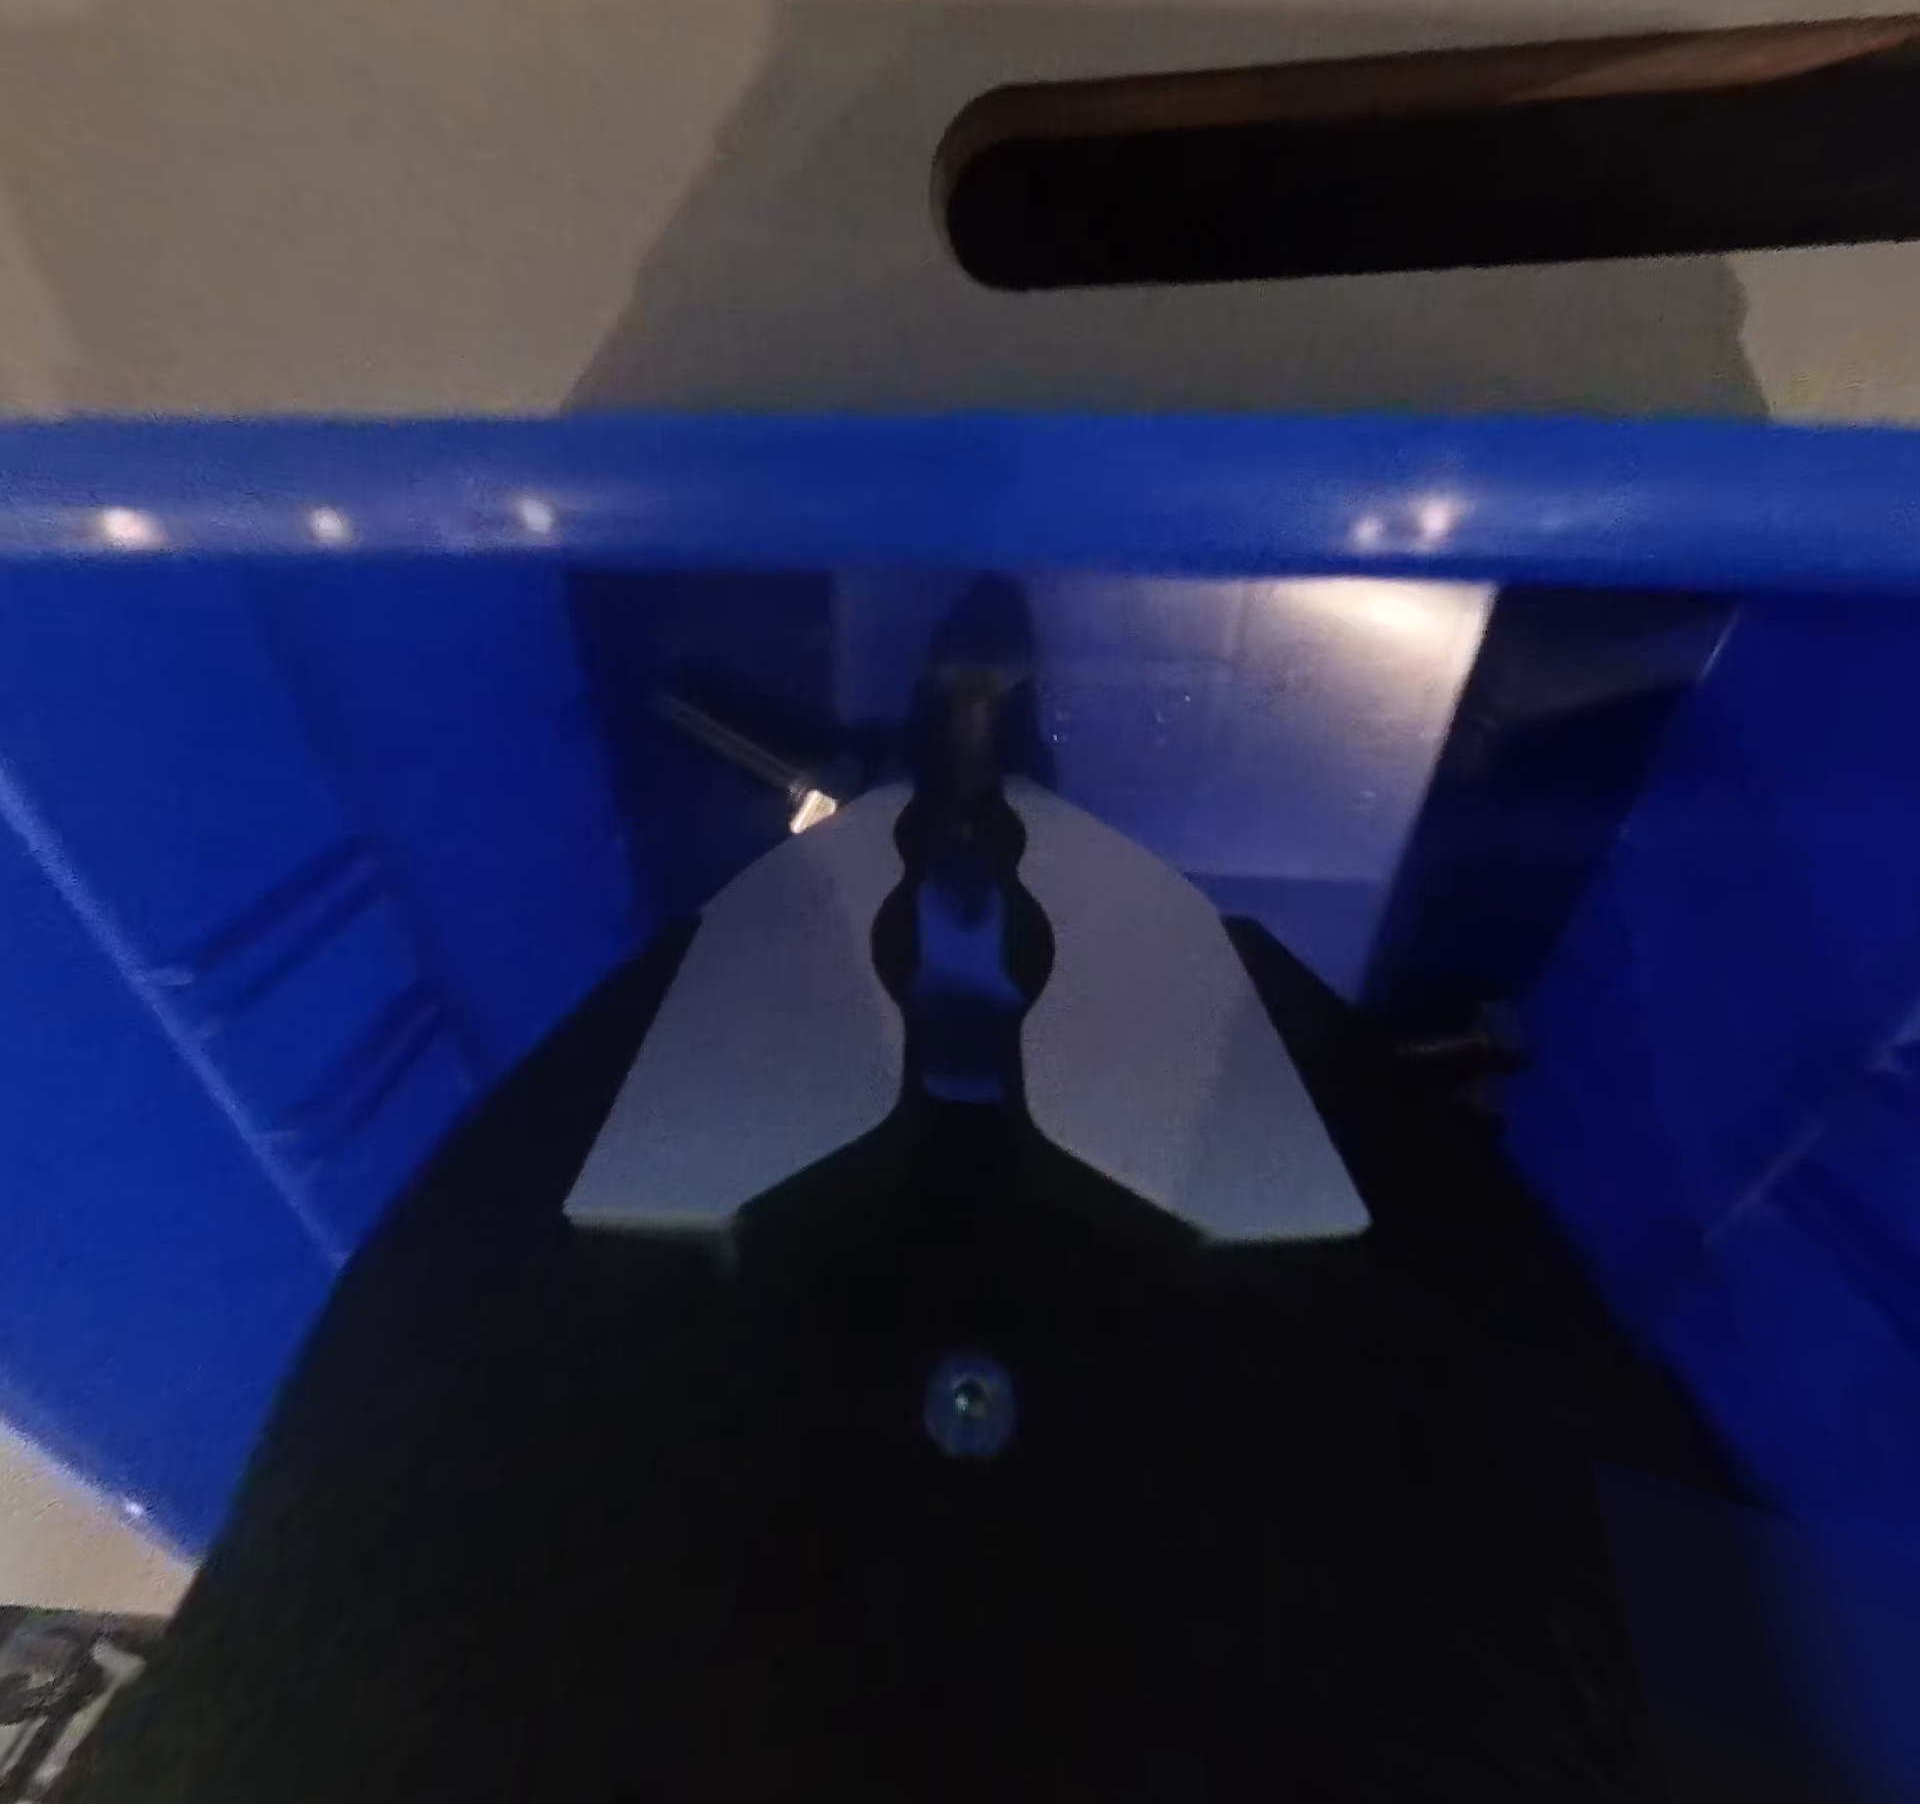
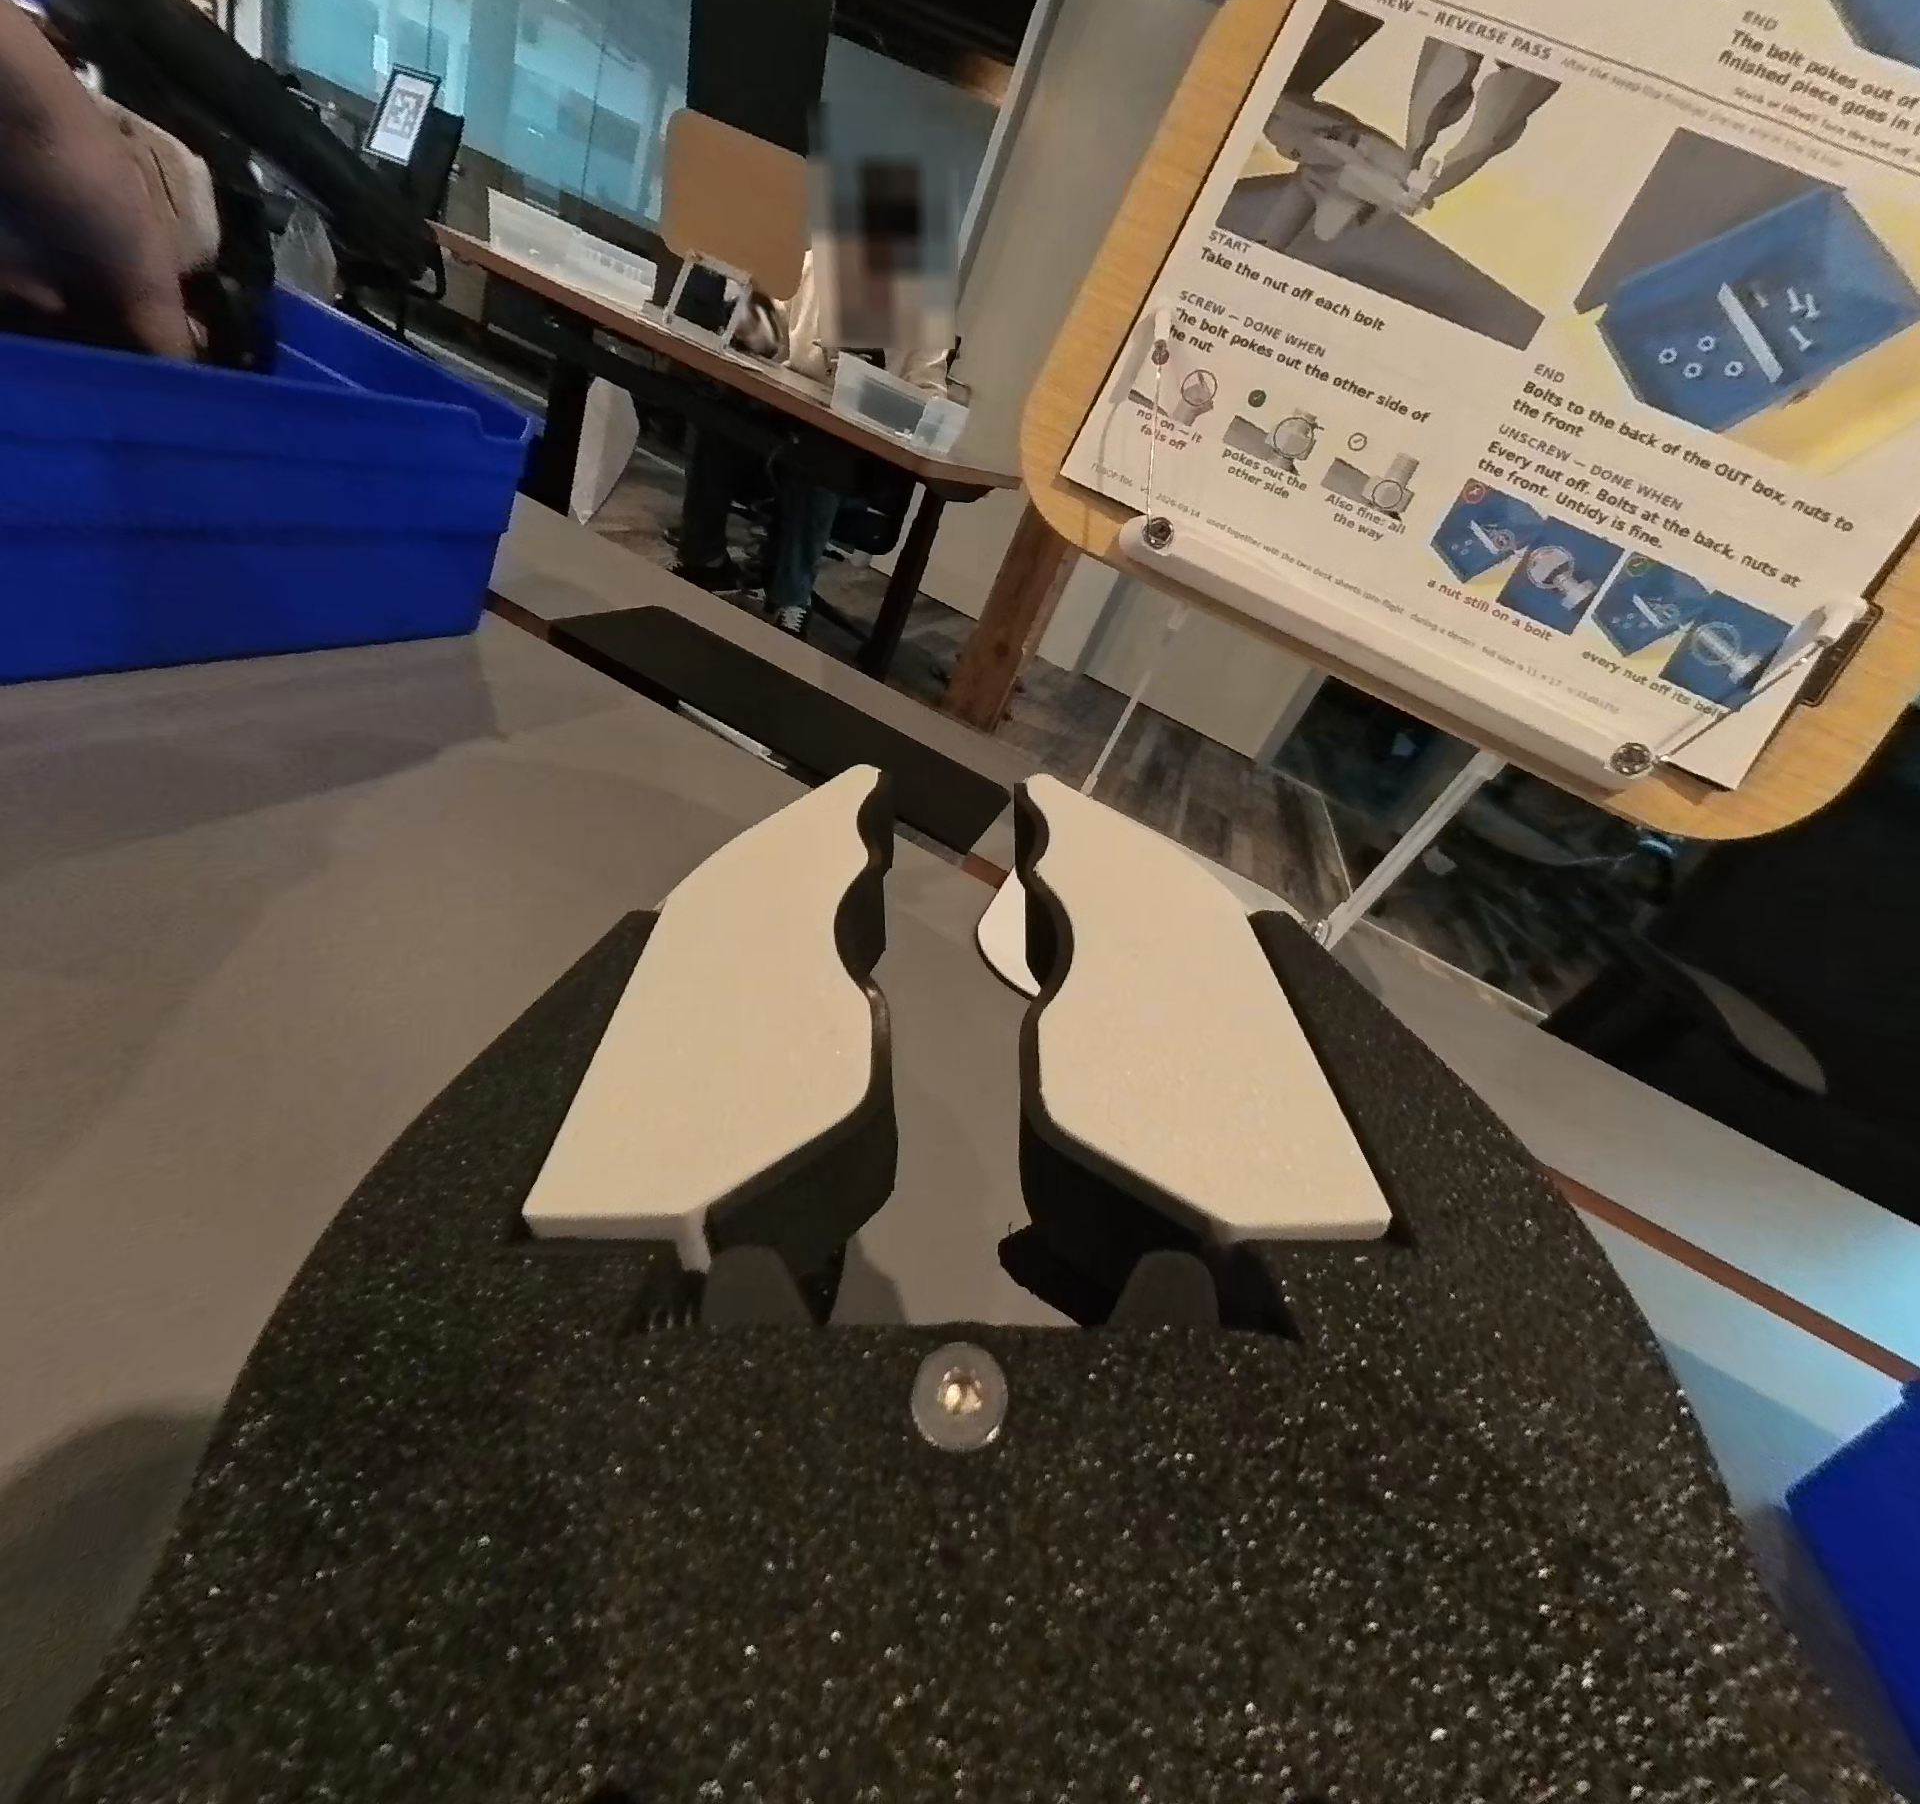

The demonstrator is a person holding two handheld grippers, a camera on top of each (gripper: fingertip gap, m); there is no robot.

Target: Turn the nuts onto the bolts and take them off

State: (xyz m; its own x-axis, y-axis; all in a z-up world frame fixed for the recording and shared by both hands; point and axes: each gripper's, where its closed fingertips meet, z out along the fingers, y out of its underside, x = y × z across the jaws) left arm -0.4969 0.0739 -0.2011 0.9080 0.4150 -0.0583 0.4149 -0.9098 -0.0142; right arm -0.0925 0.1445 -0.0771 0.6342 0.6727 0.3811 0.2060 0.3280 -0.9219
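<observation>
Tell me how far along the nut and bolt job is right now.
Nothing finished shows. In hand: the left hand-held gripper is inside the blue bin, nearly closed around a dark piece too blurred to identify; a silver bolt lies loose beside it. The right hand-held gripper is open and empty above the grey table. Any threading or unthreading seems still ahead.

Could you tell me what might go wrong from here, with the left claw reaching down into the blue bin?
1. The left claw is nearly closed on a dark part at its tips; the view is dim and blurred, so the hold may be shallow and the part could slip.
2. A silver bolt lies just left of the tips and could get nudged or dragged.
3. The blue bin rim sits close above; lifting out could catch it. The right claw is open and empty, unable to help.
</observation>
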